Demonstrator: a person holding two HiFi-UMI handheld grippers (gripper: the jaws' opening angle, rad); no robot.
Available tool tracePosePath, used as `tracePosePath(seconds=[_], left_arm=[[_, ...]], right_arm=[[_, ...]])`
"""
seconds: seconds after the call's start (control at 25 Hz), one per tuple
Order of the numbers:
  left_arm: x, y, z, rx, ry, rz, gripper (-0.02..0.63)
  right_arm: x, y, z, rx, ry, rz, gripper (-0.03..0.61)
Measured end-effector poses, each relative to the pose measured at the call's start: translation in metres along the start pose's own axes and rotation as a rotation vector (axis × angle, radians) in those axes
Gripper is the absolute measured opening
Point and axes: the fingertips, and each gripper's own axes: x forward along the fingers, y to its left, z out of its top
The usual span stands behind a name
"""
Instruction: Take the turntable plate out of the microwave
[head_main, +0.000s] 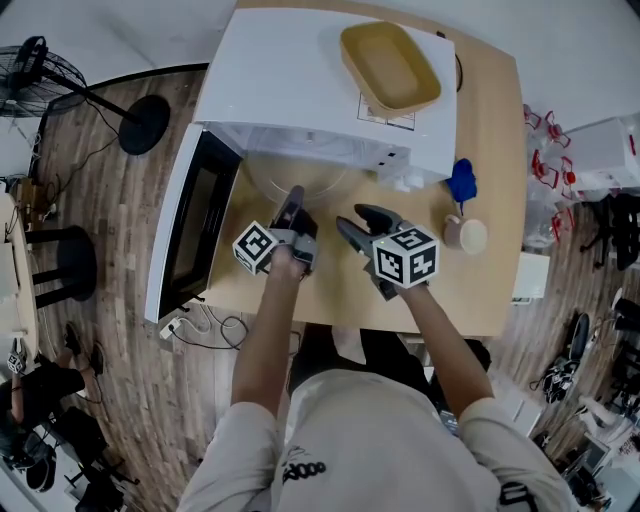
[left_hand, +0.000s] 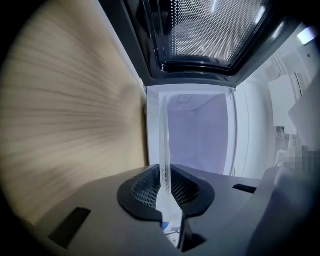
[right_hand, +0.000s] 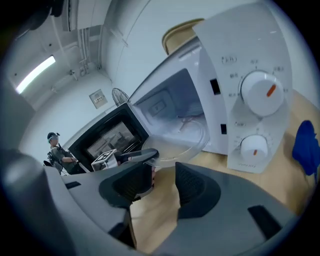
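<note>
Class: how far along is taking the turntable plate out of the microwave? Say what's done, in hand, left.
Done: the microwave door stands open. In hand: the left gripper is shut on the turntable plate at its rim, the plate partly out of the cavity; the right gripper is open, empty. Left: draw it clear, probably onto the table.

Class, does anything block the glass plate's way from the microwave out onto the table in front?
Nothing visible does. The microwave door stands open off to one side. The left claw grips the turntable plate by its rim, and the open right claw sits just short of that rim, over the table.
</note>
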Motion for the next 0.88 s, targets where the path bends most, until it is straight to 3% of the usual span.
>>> tracePosePath(seconds=[0.2,0.4,0.72,0.88], left_arm=[[-0.003,-0.001,0.000,-0.008,0.029,-0.010,0.048],[-0.005,-0.001,-0.002,-0.007,0.049,-0.007,0.048],[-0.004,-0.008,-0.009,-0.017,0.078,-0.023,0.048],[-0.006,-0.005,-0.009,-0.004,0.081,-0.011,0.046]], right_arm=[[0.028,-0.009,-0.018,0.173,-0.003,0.042,0.213],[0.044,-0.022,-0.020,0.395,-0.090,0.098,0.239],[0.062,-0.043,-0.006,0.597,-0.199,0.111,0.241],[0.072,-0.046,-0.002,0.650,-0.216,0.131,0.236]])
